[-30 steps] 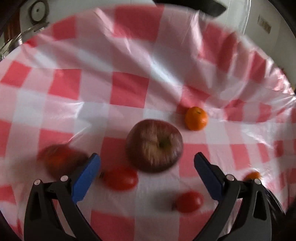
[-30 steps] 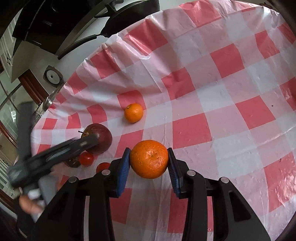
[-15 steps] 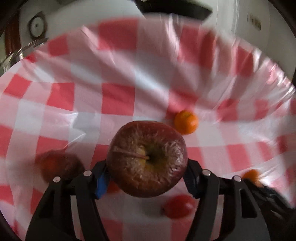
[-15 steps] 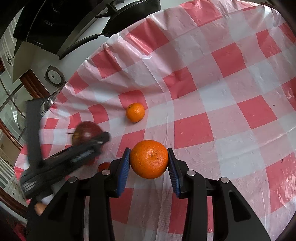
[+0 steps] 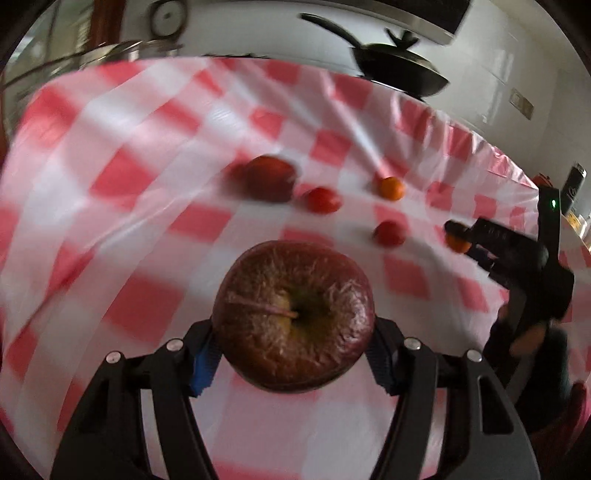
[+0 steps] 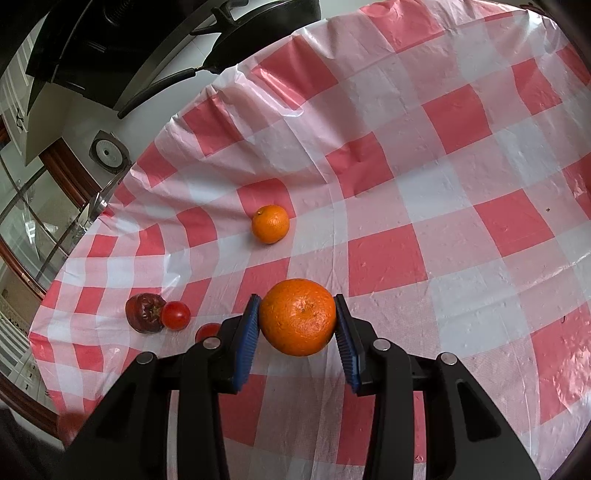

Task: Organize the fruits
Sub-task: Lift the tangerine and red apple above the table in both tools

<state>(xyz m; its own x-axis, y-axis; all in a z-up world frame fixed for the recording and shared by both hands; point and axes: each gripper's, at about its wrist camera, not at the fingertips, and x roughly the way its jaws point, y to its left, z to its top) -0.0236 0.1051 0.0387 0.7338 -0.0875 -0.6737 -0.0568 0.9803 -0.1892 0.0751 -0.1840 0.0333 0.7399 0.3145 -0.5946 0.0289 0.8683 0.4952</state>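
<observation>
My left gripper point(image 5: 293, 360) is shut on a big dark red apple point(image 5: 293, 314), held above the red-and-white checked cloth point(image 5: 129, 192). My right gripper point(image 6: 297, 338) is shut on a large orange point(image 6: 297, 316), its blue pads pressed on both sides. On the cloth lie a small orange point(image 6: 270, 223), a smaller dark red fruit point(image 6: 144, 312), and two tomatoes point(image 6: 176, 315) point(image 6: 207, 331). The left wrist view shows the same group: dark fruit point(image 5: 271, 179), tomatoes point(image 5: 323, 200) point(image 5: 388, 233), small orange point(image 5: 392, 188), and my right gripper point(image 5: 456, 236) with its orange at the right.
A black pan point(image 5: 399, 70) stands beyond the far table edge, also seen at the top of the right wrist view as a pan point(image 6: 258, 29). A glass-fronted cabinet point(image 6: 33, 214) lies past the left edge. A hand point(image 5: 528, 336) holds the right gripper's handle.
The left gripper closed on the big apple, lifted it and swung away from the fruit group, which now lies farther off. It has left the right wrist view. The right gripper stayed still.
</observation>
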